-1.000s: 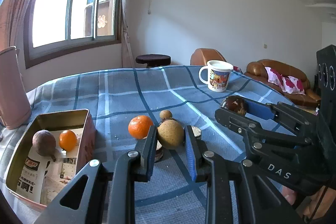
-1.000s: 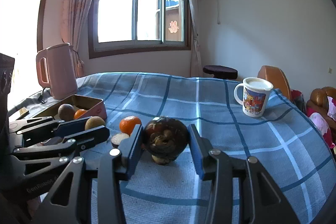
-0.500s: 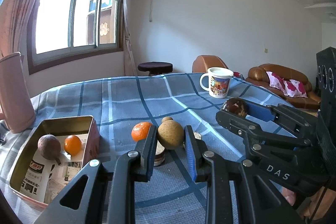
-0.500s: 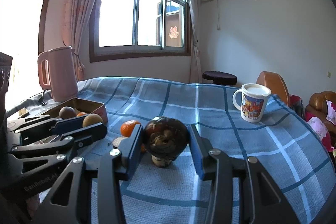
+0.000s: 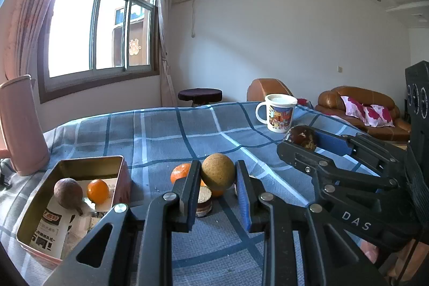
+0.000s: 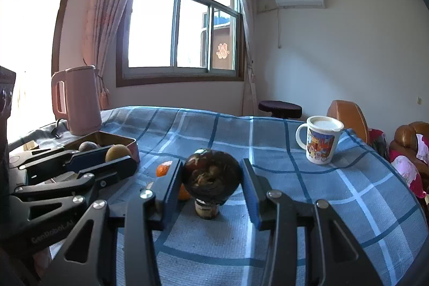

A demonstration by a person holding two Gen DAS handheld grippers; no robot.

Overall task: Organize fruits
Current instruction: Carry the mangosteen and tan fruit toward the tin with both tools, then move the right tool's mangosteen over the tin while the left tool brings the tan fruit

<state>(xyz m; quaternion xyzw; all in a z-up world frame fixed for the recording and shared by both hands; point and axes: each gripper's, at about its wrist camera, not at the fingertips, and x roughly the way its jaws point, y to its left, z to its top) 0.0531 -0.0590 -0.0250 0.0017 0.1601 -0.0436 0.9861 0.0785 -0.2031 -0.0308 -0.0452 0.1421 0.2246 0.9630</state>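
My left gripper (image 5: 217,168) is shut on a round tan fruit (image 5: 217,174), held just above the blue checked tablecloth. My right gripper (image 6: 212,171) is shut on a dark, mottled brown fruit (image 6: 213,176). Each gripper shows in the other's view: the right gripper (image 5: 302,141) with the dark fruit (image 5: 301,136), and the left gripper (image 6: 118,155) with the tan fruit (image 6: 118,151). An open tin (image 5: 88,161) at the left holds a brownish fruit (image 5: 68,192) and a small orange (image 5: 97,190). Another orange (image 5: 180,173) lies on the cloth behind my left fingers.
A small brown round piece (image 6: 206,208) sits on the cloth under the dark fruit. A printed mug (image 6: 320,142) stands at the far right of the table, and a pink kettle (image 6: 79,99) behind the tin at the far left. Sofas stand beyond the table's right edge.
Both grippers have tipped slightly upward with their fruits still held. The table, tin and mug sit lower in both views.
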